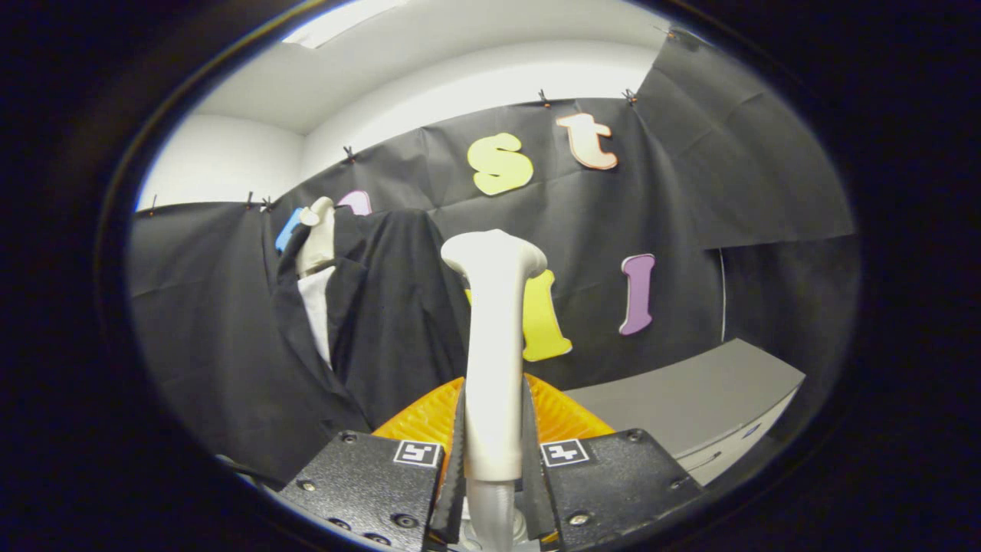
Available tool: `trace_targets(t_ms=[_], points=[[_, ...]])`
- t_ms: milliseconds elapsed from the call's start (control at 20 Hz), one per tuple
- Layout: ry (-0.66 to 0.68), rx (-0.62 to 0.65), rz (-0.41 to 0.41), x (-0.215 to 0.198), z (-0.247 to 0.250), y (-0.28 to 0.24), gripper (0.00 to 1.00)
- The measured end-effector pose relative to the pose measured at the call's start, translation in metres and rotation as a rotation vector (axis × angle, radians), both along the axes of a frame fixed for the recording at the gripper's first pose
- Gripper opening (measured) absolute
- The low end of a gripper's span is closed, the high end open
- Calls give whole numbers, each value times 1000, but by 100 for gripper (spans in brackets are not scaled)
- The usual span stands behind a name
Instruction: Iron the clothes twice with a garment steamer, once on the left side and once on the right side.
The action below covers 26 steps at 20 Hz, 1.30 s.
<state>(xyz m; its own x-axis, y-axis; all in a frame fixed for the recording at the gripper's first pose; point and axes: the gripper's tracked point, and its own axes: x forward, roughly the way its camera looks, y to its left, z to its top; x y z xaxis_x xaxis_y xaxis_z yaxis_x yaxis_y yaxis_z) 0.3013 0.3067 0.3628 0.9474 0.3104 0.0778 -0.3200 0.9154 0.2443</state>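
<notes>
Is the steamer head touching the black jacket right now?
No. The steamer, held upright with both fingers of the tool pressed on its handle, stands apart from the black jacket, which hangs beyond it to one side.

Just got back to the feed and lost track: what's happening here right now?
The hand-held gripper is shut on the white plastic garment steamer handle, which stands upright between the fingers, its head at the top. Beyond it to the left hangs the black jacket over a white shirt on a pale mannequin form. The steamer head is apart from the cloth, so no pass is under way at this moment. A grey counter sits to the right.
</notes>
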Motion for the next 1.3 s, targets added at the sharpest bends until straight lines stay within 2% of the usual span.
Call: trace_targets(t_ms=[350,600,1050,1200,1300], points=[[-47,-46,91,-23,24,82,34],[-43,-100,124,-27,12,117,34],[18,-171,106,-25,-14,122,35],[48,-189,96,-19,-38,116,34],[60,-199,89,-29,-60,109,34]])
